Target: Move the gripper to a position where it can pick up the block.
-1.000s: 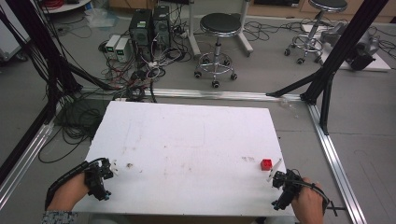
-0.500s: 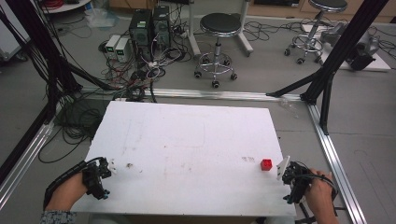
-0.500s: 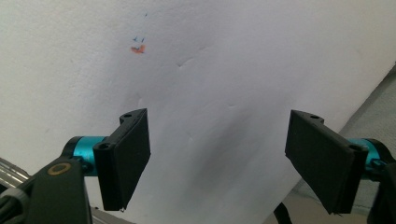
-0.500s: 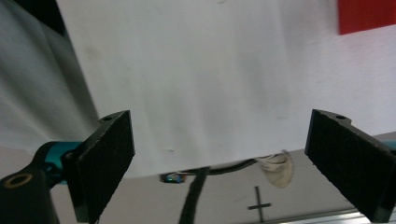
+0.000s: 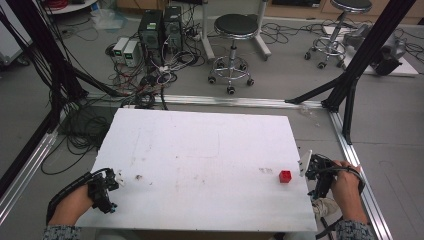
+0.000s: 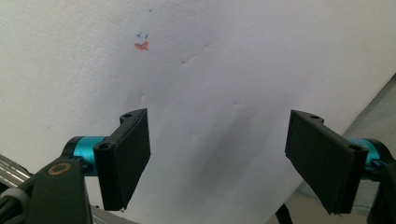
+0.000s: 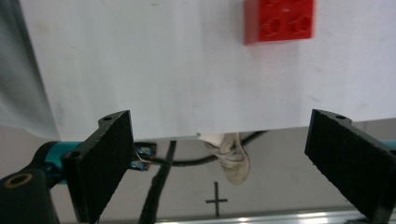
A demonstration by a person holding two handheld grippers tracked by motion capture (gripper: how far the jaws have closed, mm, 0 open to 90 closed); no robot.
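A small red brick (image 5: 285,176) lies on the white table (image 5: 200,145) near its right edge, and its studs face the camera in the right gripper view (image 7: 279,19). My right gripper (image 5: 314,171) hangs just past the table's right edge, a short way from the brick. It is open (image 7: 219,158) with nothing between its jaws. My left gripper (image 5: 106,186) rests at the table's front left corner. It is open (image 6: 217,158) over the bare white surface, with nothing in it.
An orange and blue mark (image 6: 141,45) shows on the table ahead of the left gripper. Below the right gripper are a shoe (image 7: 232,156) and the floor. A metal rail (image 5: 357,165) runs beside the table's right side. Two stools (image 5: 235,30), computer boxes (image 5: 160,25) and cables stand beyond the far edge.
My right gripper has moved right and a little away from the red brick, from over the table's corner to just off its right edge. The left gripper has stayed put.
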